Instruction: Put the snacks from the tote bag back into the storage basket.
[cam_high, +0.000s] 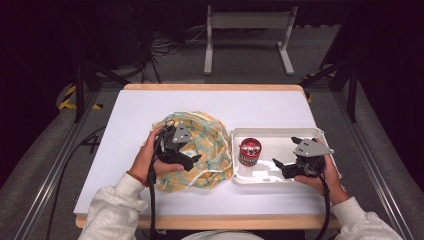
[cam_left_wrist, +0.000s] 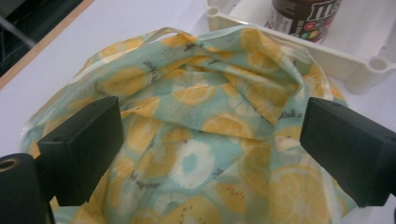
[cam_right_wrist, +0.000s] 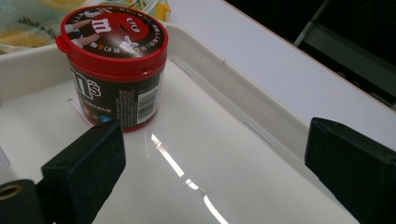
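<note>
Seen from above: a white table (cam_high: 150, 107) with two hand-held grippers over it.

Left gripper (cam_high: 192, 160) — jaws spread wide, holding nothing, poised above a crumpled cloth bag (cam_high: 210, 135) printed with yellow citrus slices on pale green. In the left gripper view, both black pads (cam_left_wrist: 81, 149) set well apart with the bag's folds between them; whether the pads touch the fabric cannot be told. Left hand (cam_high: 150, 160) wrapped around the gripper body from its left side, grey-white sleeve entering from the bottom edge, jaws aimed rightward, towards the tray.

Right gripper (cam_high: 279, 165) — jaws likewise spread wide and holding nothing, inside a shallow white tray (cam_high: 280, 132) that lies just right of the bag. In the right gripper view, pads (cam_right_wrist: 86, 170) apart above the tray's glossy floor, the left pad near the base of a small candy tub (cam_right_wrist: 116, 70). Right hand (cam_high: 325, 172) gripping from the right and rear, forearm entering from the lower right corner, jaws aimed leftward at the tub.

Candy tub standing upright at the tray's left end, red lid (cam_right_wrist: 112, 32) on top and shut, dark brown label facing the right gripper, long axis vertical. Bag lying in a rounded heap left of the tray, its right edge just beside the tray wall, one thin handle loop (cam_left_wrist: 163, 32) at its far side.
</note>
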